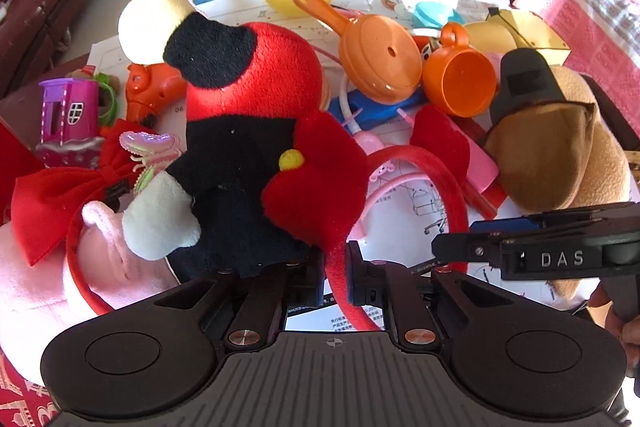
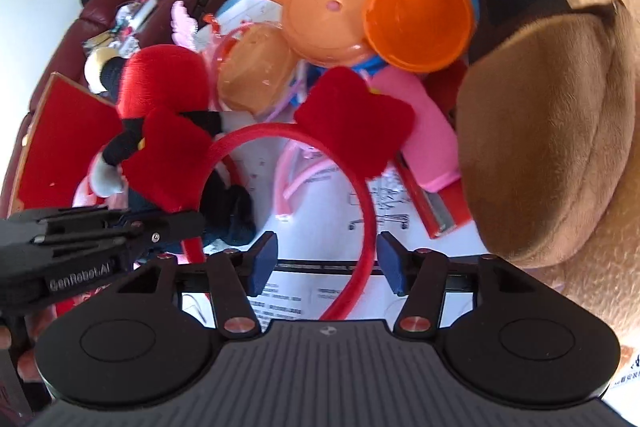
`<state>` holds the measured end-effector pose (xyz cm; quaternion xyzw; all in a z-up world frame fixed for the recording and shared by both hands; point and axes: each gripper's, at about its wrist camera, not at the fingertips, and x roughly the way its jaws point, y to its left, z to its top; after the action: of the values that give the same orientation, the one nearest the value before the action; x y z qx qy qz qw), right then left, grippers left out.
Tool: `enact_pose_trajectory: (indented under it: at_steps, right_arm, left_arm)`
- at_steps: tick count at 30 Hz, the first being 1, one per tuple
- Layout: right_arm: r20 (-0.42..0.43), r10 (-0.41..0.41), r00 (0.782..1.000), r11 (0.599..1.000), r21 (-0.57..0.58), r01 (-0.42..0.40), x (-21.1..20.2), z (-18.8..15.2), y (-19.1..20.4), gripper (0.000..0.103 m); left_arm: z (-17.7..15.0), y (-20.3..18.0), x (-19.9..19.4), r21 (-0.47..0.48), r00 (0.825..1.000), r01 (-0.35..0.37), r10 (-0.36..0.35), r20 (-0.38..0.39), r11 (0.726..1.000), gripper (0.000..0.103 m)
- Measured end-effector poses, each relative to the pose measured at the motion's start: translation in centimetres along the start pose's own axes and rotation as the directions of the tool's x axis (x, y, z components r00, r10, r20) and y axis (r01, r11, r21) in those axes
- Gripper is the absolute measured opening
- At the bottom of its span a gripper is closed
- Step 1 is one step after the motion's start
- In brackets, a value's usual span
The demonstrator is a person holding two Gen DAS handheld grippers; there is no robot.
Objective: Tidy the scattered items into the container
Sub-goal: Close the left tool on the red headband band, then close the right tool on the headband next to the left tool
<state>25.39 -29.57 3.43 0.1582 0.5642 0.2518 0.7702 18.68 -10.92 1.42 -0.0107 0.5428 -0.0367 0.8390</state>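
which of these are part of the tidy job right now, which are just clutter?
In play:
- red headband
- left gripper, shut on it
- right gripper, open around it

Lying about:
- orange cup
- orange pan
- brown plush

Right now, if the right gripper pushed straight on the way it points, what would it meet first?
Probably the red headband: one side of its band already runs between the right gripper's open jaws. Beyond lies the printed paper; depth is unclear.
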Motion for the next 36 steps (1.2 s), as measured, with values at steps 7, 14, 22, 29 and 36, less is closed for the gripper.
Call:
enact_pose_trajectory:
  at_steps: [7,14,22,29,36]
  right_arm:
    - [0.012,-0.033,0.999,0.999,0.019,0.033,0.4,0.0,-0.7,0.042]
    - [-0.001,-0.041,0.999,0.999,0.022,0.041,1.2,0.0,-0.9,0.036]
    - [0.033,-0.051,0.998,0.999,-0.002,0.051,1.4,0.6,-0.8,0.027]
    - [0.032,-0.057,0.998,0.998,0.002,0.057,1.8,0.2,-1.1,0.011]
    - [0.032,-0.054,0.998,0.999,-0.006,0.054,1.7,-0.1,-1.1,0.008]
  left_arm:
    - [-0.9,-0.7,1.2,0.002,1.0,-0.027,0.027,-0.008,1.0,0.033]
    - [-1.9,-1.5,2.7,-0.043,0.996,-0.094,0.094,-0.004,0.995,0.027]
    - [-2.3,-2.2,2.7,0.001,0.991,-0.133,0.133,0.011,0.991,0.019]
    - [-1.8,-1.9,3.2,-0.035,0.988,-0.155,0.155,-0.008,0.987,0.023]
    - [-2.0,-2.4,2.7,-0.011,0.985,-0.174,0.173,-0.016,0.985,0.005]
